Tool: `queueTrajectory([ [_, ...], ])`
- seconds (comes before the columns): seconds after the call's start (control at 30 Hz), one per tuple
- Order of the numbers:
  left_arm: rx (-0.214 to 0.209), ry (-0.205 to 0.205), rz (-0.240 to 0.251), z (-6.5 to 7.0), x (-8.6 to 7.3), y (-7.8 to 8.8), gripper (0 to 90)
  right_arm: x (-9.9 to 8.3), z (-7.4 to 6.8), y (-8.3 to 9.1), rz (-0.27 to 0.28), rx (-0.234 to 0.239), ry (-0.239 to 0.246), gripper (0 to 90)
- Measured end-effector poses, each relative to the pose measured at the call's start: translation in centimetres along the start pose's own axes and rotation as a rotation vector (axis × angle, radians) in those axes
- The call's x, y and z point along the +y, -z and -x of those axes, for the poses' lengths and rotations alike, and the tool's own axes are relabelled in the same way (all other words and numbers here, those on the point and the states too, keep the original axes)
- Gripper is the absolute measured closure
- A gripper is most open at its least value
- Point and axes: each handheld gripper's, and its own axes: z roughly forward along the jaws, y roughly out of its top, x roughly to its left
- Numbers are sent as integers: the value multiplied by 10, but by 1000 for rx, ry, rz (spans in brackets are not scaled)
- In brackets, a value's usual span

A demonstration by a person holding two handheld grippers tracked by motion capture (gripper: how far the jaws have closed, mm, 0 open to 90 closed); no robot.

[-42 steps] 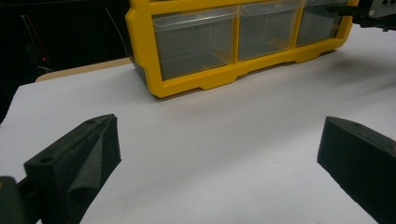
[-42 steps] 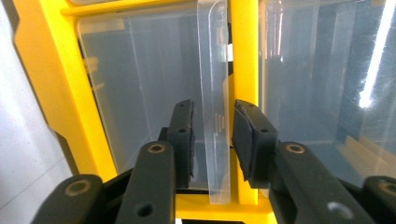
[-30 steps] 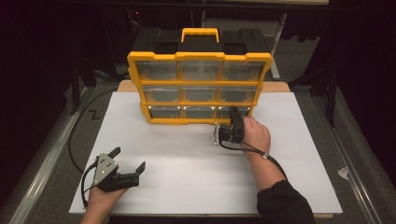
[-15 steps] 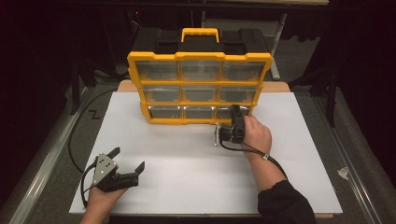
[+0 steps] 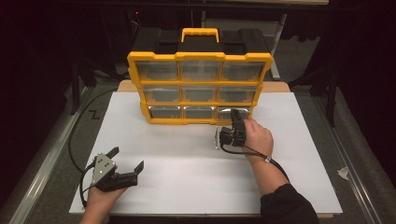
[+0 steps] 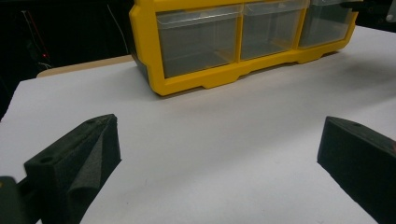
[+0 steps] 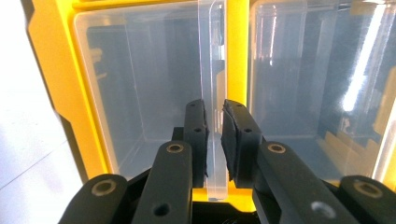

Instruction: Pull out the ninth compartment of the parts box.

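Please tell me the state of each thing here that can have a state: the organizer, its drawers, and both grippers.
Organizer: upright on the table, handle up.
Drawers: all in, none pulled out.
Bottom right drawer: closed; its clear tab is pinched.
Right gripper: shut on the tab.
Left gripper: open, holding nothing.

One yellow organizer [image 5: 200,88] stands at 12 o'clock on one white table [image 5: 187,172], holding nine clear drawers [image 5: 199,70] in three rows of three, with one yellow handle [image 5: 200,33] on top. Two handheld grippers are in use: one at 7 o'clock [image 5: 125,164], one at 3 o'clock [image 5: 236,115].
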Motion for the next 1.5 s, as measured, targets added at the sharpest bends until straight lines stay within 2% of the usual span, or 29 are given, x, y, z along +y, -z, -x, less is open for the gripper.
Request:
queueTrajectory([
  [0.03, 0, -2, -1, 0, 0, 0, 2, -1, -1, 3, -6, 7, -16, 820],
  [0.1, 0, -4, 0, 0, 0, 0, 2, -1, 0, 5, -5, 4, 9, 819],
  [0.17, 0, -4, 0, 1, 0, 0, 2, -1, 1, 6, -4, 5, 9, 816],
  [0.2, -2, -6, -2, 1, 0, -1, 2, -1, 2, 7, -18, 39, -5, 757],
  [0.23, -3, -8, -4, 1, 1, -1, 2, -2, 2, 6, -6, 30, -7, 719],
  [0.27, -3, -8, -4, 1, 1, -1, 2, -2, 3, 4, -5, 37, -6, 681],
  [0.3, -4, -7, -4, 2, 1, -1, 2, -1, 4, 5, -28, 63, -2, 653],
  [0.33, -3, -7, -2, 2, 1, -1, 2, -2, 2, 4, -24, 64, -13, 615],
  [0.37, -3, -7, -2, 2, 1, -1, 2, -2, 2, 3, -17, 61, 3, 598],
  [0.47, -3, -11, -3, 2, 1, -3, 2, -2, 1, 2, -9, 65, -10, 580],
  [0.5, -3, -15, -8, 2, 1, -3, 2, -1, 3, 1, -26, 77, 0, 572],
  [0.57, -3, -21, -8, 3, 0, -4, 2, -1, 4, 0, -38, 95, -8, 578],
  [0.63, -2, -23, -7, 3, 0, -4, 2, -2, 5, -2, -29, 81, -8, 596],
  [0.7, -2, -23, -8, 3, 0, -4, 2, -2, 6, -3, -38, 94, -10, 611],
  [1.0, -4, -33, -12, 3, 0, -4, 2, -2, 7, -3, -38, 83, -4, 748],
  [1.03, -4, -34, -12, 3, 0, -4, 2, -2, 8, -2, -29, 65, 0, 765],
  [1.13, -2, -35, -16, 4, 0, -5, 2, -2, 7, -1, -30, 57, 7, 767],
  [1.5, 2, -33, -7, 5, 0, -3, 2, -2, 9, 10, -38, 73, 18, 775],
])
